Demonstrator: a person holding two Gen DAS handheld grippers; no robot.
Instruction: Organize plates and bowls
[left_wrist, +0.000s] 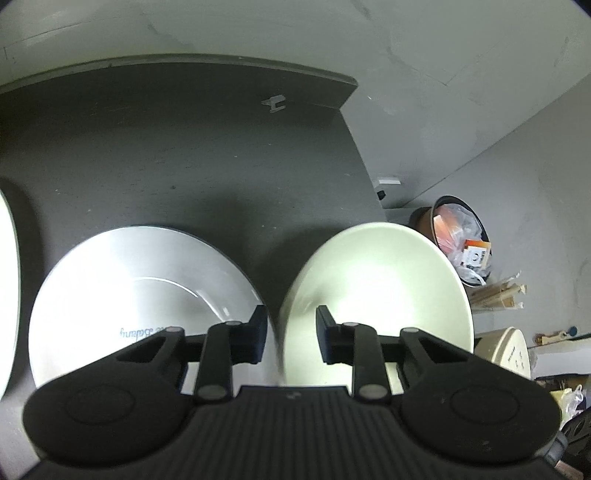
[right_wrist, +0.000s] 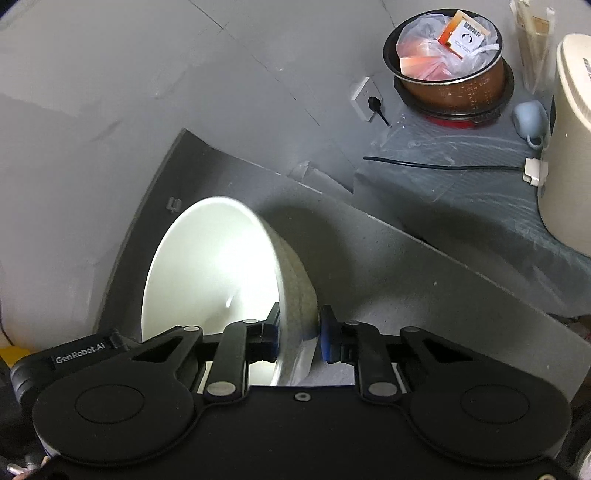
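A cream bowl (left_wrist: 388, 273) stands on the dark tabletop (left_wrist: 166, 147), to the right of a pale grey plate (left_wrist: 129, 288) with blue lettering. My left gripper (left_wrist: 291, 332) straddles the bowl's left rim, one finger inside the bowl and one outside over the plate, pads closed on the wall. In the right wrist view the same bowl (right_wrist: 214, 266) shows its white inside and speckled outer wall. My right gripper (right_wrist: 299, 332) is shut on its right rim, pads pressing both sides of the wall. The left gripper's housing (right_wrist: 77, 356) shows at the bowl's near left.
A second white dish edge (left_wrist: 7, 277) sits at the far left. Beyond the table's right edge, a lower grey surface holds a brown pot (right_wrist: 447, 55) stuffed with plastic bags, a cream appliance (right_wrist: 569, 140), a black cable (right_wrist: 443, 164) and a wall socket (right_wrist: 364, 98).
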